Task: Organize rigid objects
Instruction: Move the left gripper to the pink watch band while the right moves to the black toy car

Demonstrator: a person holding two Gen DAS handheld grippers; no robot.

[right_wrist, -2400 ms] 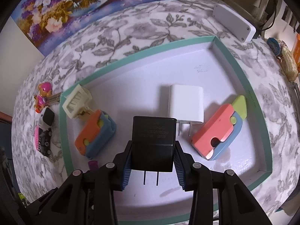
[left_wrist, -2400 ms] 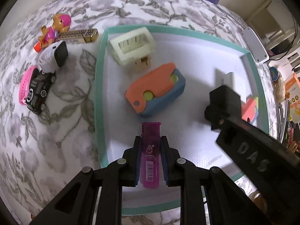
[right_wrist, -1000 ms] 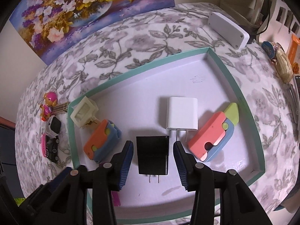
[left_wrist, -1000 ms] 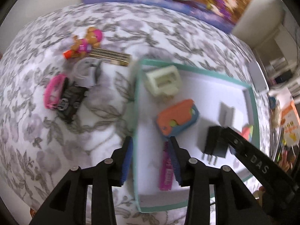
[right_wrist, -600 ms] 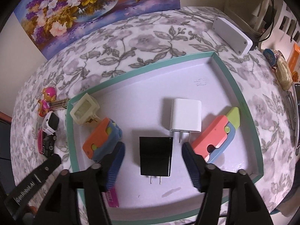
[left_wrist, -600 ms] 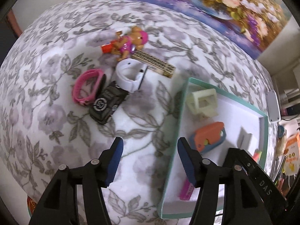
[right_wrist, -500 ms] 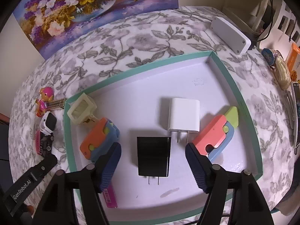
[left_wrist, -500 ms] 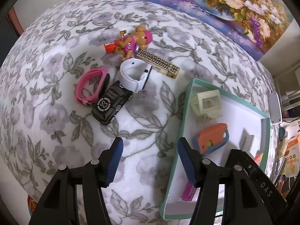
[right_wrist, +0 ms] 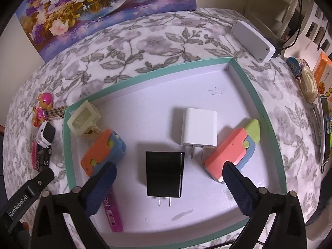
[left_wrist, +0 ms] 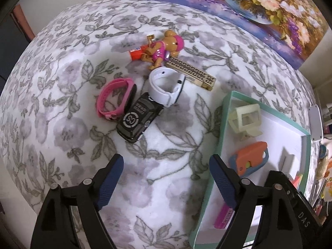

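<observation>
1. A teal-rimmed tray (right_wrist: 257, 95) with a white floor is seen on the floral-covered bench (left_wrist: 62, 124).
2. A black plug adapter (right_wrist: 165, 173) lies flat in the tray, its two prongs pointing toward the camera; a white plug adapter (right_wrist: 200, 127) lies just behind it.
3. An orange-and-blue toy (right_wrist: 103, 152), a pink-and-blue toy with a green tip (right_wrist: 234, 151), a cream block (right_wrist: 84, 118) and a magenta stick (right_wrist: 113, 213) also lie in the tray.
4. The right claw (right_wrist: 168, 188) is held above the black adapter with its jaws opening wide; the adapter is released and untouched by the pads.
5. The left claw (left_wrist: 166, 178) is opening over bare cloth, with nothing between its jaws.
6. Outside the tray a black toy car (left_wrist: 139, 117), a pink band (left_wrist: 114, 97), a white band (left_wrist: 166, 89), a gold patterned bar (left_wrist: 192, 73) and a pink-hatted figure (left_wrist: 164, 48) are clustered.
7. In the left view the magenta stick is partly hidden behind a finger, and the black adapter is not seen.
</observation>
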